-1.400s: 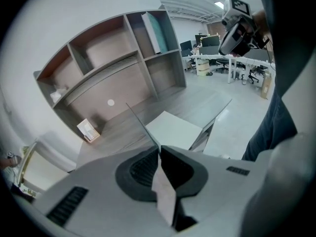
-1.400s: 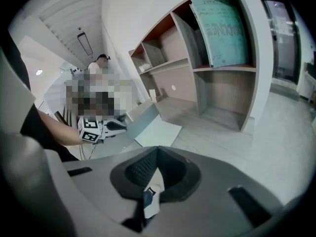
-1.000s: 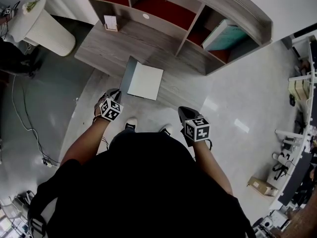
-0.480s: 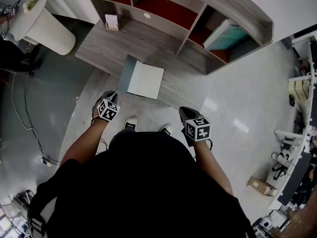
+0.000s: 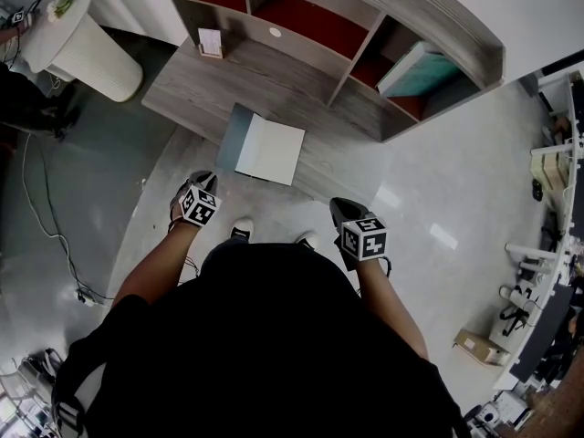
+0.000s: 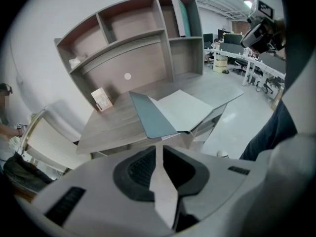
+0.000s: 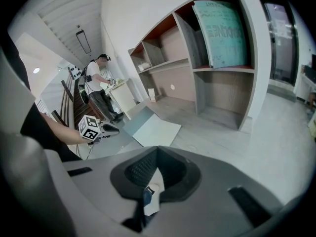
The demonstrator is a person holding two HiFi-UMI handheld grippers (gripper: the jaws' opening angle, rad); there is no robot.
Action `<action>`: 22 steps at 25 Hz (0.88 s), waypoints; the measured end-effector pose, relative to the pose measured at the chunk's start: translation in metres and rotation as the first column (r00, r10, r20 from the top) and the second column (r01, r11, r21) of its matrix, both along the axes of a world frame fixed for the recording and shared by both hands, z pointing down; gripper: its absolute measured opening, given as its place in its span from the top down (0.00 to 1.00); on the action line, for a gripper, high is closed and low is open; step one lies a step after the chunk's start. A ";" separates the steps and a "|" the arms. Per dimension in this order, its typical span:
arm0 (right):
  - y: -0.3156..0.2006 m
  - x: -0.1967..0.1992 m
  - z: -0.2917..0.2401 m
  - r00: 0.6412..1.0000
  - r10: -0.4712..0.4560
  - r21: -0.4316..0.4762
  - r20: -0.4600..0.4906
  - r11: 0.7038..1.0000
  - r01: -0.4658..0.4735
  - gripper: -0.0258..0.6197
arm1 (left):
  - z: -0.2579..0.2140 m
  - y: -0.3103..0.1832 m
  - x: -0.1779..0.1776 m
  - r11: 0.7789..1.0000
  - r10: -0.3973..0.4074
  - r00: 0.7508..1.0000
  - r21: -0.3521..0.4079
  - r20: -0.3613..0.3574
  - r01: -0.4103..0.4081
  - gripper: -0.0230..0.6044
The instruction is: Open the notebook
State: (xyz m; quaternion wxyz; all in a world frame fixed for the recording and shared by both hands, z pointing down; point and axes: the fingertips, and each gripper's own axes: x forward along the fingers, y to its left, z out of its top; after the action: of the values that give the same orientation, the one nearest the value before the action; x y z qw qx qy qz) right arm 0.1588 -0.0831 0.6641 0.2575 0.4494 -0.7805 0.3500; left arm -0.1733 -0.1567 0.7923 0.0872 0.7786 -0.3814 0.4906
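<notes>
Notebook [image 5: 269, 149] lies open near the front edge of the bench [image 5: 182, 89], grey-blue cover turned to the left, white page up. From above, both tools hang short of it, over the floor. Its own camera shows the left hand-held gripper [image 6: 159, 154] with jaws a narrow slit apart, nothing between them. The right hand-held gripper [image 7: 156, 169] is the same, empty. Only the right gripper view catches a person [image 7: 98, 83] standing far off. A teal board [image 7: 219, 33] leans in the right shelf compartment, its print too blurred to read.
</notes>
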 end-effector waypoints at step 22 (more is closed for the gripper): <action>-0.005 -0.014 -0.011 1.000 -0.016 0.021 -0.012 1.000 0.017 0.96 | -0.018 -0.012 -0.014 0.998 -0.043 0.998 0.033 -0.055 0.044 0.88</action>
State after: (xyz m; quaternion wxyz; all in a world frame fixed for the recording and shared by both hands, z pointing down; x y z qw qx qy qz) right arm 0.1450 -0.0883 0.6535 0.2602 0.4476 -0.7863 0.3372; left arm -0.1877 -0.1690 0.7743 0.0951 0.7846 -0.4040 0.4607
